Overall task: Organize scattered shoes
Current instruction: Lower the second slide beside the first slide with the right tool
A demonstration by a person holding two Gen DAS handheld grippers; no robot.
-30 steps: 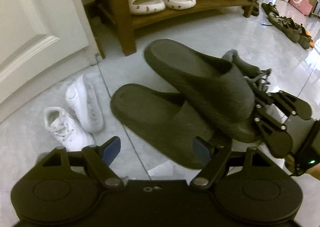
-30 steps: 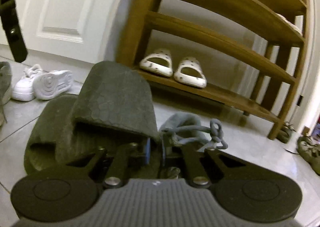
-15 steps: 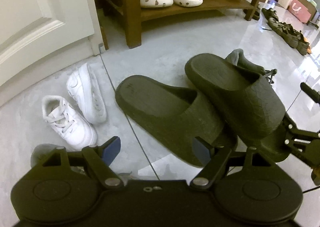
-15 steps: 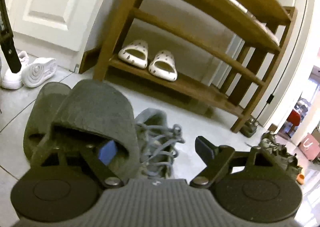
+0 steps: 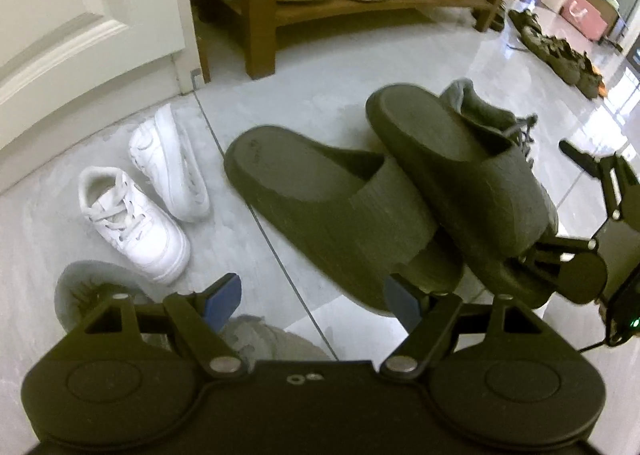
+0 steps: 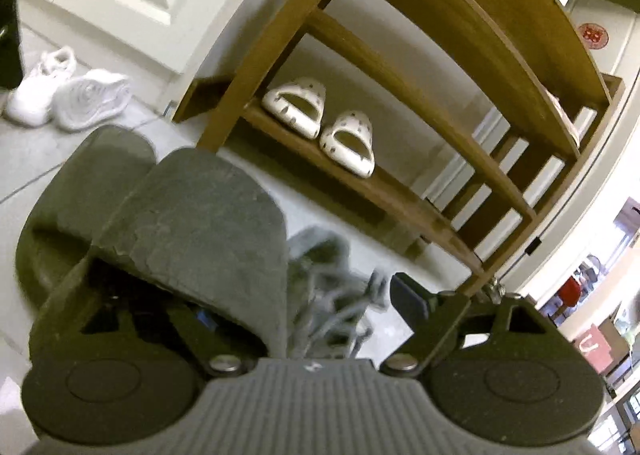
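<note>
A: Where do the claws stand?

B: The right claw (image 6: 316, 307) has its jaws spread wide, clamping nothing. One finger sits tucked under the strap of the upper dark slipper (image 6: 200, 223); the other is out in the air. The left claw (image 5: 312, 297) hangs half open over bare floor (image 5: 320, 95), empty.

A: Which step is this?

B: I'd say the slipper has been let go. It lies tilted across its mate (image 5: 320, 199) on the floor, not on the shoe rack (image 6: 420, 191).

A: Next?

B: Probably pull the finger out without dragging the slipper, then pair the two flat.

A: What does each view add?

B: The left view shows a grey shoe (image 5: 92, 291) beneath that claw and the white sneakers (image 5: 132, 215) nearby; the right shows the rack's upper shelves.
</note>
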